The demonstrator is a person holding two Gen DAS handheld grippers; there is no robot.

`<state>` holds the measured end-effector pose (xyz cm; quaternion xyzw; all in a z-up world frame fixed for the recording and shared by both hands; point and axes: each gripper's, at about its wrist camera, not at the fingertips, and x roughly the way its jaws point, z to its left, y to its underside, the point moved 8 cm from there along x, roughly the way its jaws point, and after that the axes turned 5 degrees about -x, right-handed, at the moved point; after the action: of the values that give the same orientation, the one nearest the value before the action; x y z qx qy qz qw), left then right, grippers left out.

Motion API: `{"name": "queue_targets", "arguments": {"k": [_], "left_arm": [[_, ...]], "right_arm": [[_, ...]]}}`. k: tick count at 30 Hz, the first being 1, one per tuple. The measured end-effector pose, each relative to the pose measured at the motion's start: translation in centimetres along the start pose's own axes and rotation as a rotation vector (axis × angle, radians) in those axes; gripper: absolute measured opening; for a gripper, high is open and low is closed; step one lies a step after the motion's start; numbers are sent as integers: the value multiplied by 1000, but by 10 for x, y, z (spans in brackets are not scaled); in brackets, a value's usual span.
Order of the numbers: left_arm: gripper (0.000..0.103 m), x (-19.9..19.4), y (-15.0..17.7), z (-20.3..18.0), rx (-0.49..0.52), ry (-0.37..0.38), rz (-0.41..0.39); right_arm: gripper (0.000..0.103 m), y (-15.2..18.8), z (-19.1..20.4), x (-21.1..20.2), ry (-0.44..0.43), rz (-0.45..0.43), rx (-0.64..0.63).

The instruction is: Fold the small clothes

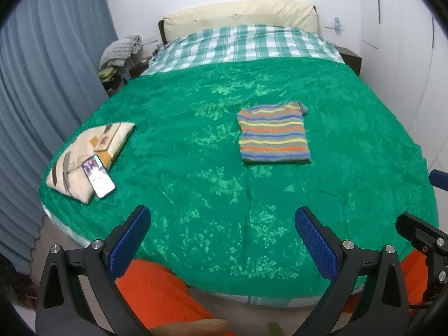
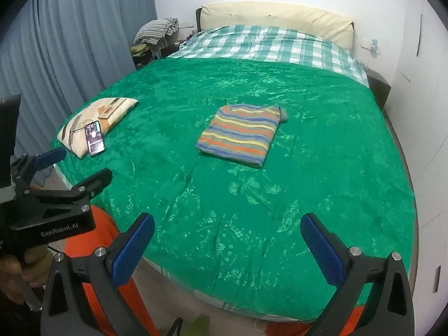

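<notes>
A small striped shirt (image 1: 273, 135) lies folded on the green blanket (image 1: 196, 145), around the middle of the bed and towards its right half. Its stripes run crosswise in orange, yellow, blue and grey-green. The folded shape is a neat, flat rectangle with straight side edges, the hem nearest the foot of the bed. One short sleeve sticks out at the far right corner. Nothing touches it.

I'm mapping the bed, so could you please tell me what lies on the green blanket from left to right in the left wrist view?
Patterned pillow → phone leaning on it → folded striped shirt.
</notes>
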<state>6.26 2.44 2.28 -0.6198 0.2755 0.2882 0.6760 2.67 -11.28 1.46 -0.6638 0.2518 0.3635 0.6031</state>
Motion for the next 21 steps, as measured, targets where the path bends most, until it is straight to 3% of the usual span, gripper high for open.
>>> {"name": "queue_targets", "arguments": {"k": [12, 21], "left_arm": [[103, -3, 2, 0, -19, 13, 9], [103, -2, 1, -1, -27, 25, 18]], "right_arm": [[102, -12, 5, -28, 68, -64, -15], [103, -9, 2, -19, 63, -39, 2]]}}
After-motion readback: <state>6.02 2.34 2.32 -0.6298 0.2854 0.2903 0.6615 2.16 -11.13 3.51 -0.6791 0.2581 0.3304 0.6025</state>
